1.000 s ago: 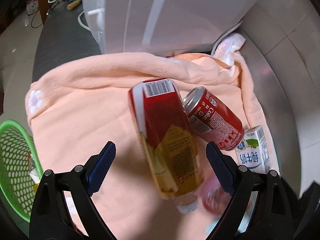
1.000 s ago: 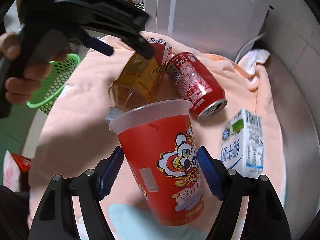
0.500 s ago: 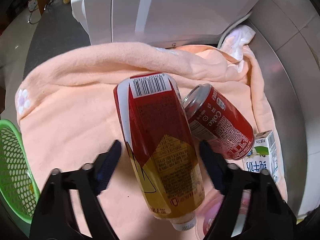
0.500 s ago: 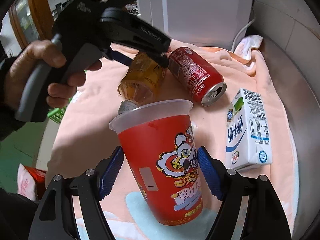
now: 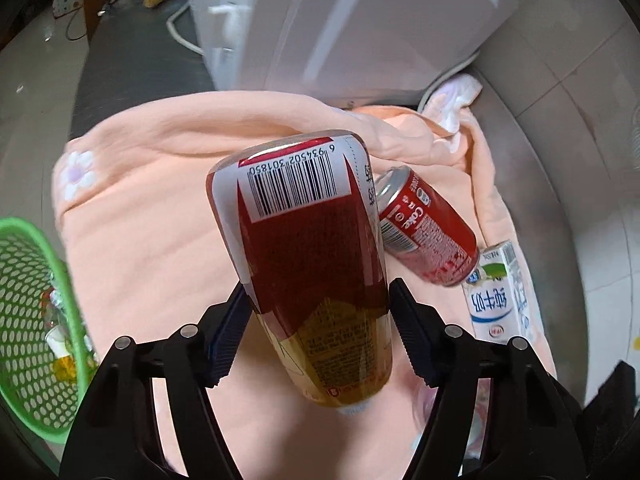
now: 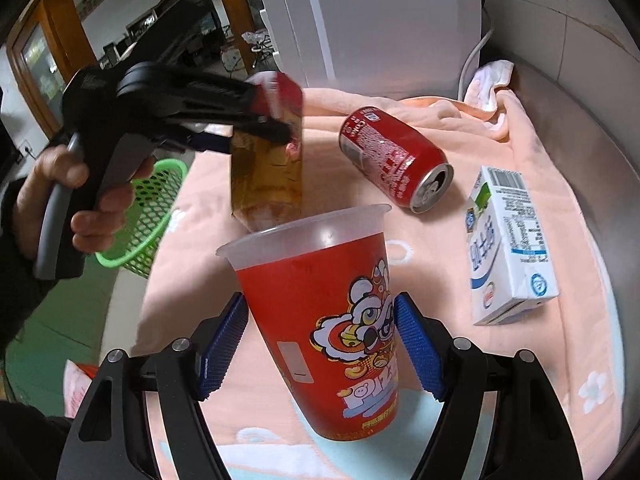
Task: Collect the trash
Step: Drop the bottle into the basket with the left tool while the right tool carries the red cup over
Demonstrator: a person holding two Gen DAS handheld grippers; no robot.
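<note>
My left gripper [image 5: 316,308] is closing its jaws on a tea bottle [image 5: 308,264] with a red and gold label, and both blue pads press its sides. In the right wrist view the bottle [image 6: 268,168] hangs cap down above the peach towel [image 6: 460,216], with a hand [image 6: 52,184] on the gripper's handle. My right gripper [image 6: 320,320] is shut on a red cartoon-printed plastic cup [image 6: 332,300], held tilted over the towel. A red cola can [image 5: 428,232] lies on its side, with a white milk carton [image 5: 496,292] to its right.
A green mesh basket [image 5: 32,300] with some trash inside sits off the towel's left edge. A white appliance [image 5: 340,20] with a cable stands behind the towel. A grey curved surface [image 5: 532,200] borders the right side. A crumpled white cloth [image 6: 488,80] lies at the back.
The left jaws have closed onto the tea bottle, which now hangs off the towel, away from the can. The right gripper still holds the cup and has rolled a little.
</note>
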